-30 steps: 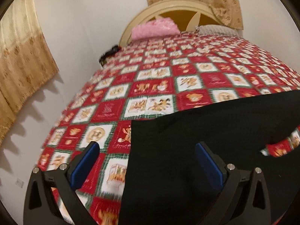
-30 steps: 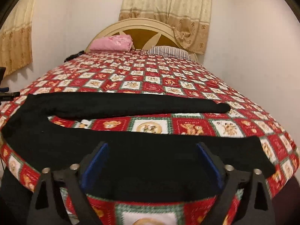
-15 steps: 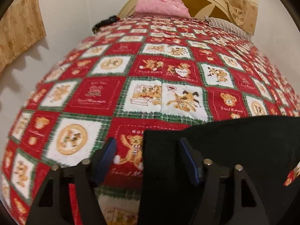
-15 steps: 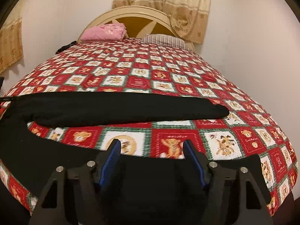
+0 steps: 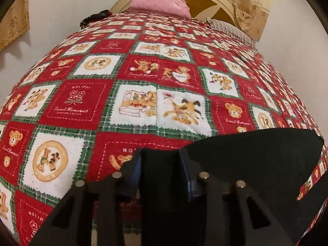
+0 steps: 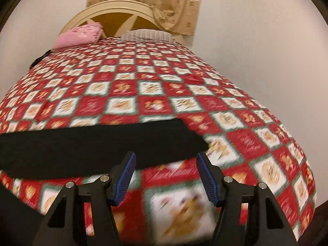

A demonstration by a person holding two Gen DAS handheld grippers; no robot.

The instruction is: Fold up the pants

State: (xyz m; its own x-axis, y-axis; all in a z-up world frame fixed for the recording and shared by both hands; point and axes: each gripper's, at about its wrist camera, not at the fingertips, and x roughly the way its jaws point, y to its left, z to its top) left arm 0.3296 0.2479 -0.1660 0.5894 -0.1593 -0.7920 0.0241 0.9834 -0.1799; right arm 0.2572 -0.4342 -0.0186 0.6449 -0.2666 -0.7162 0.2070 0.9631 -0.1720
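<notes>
Black pants lie across the near end of a bed with a red, green and white teddy-bear quilt. In the left wrist view my left gripper is closed on a bunched corner of the black fabric, which fills the gap between its blue pads. In the right wrist view one black pant leg runs from the left edge to the middle. My right gripper is open, its fingertips at the near edge of that leg's end. The view is blurred by motion.
A pink folded cloth and a striped pillow lie at the cream headboard. A dark object sits at the far left edge of the bed. White walls with beige curtains surround the bed.
My left gripper has dropped to the pants' corner and closed on it. My right gripper has moved forward past the near leg to the far leg's end, its jaws narrower but still open.
</notes>
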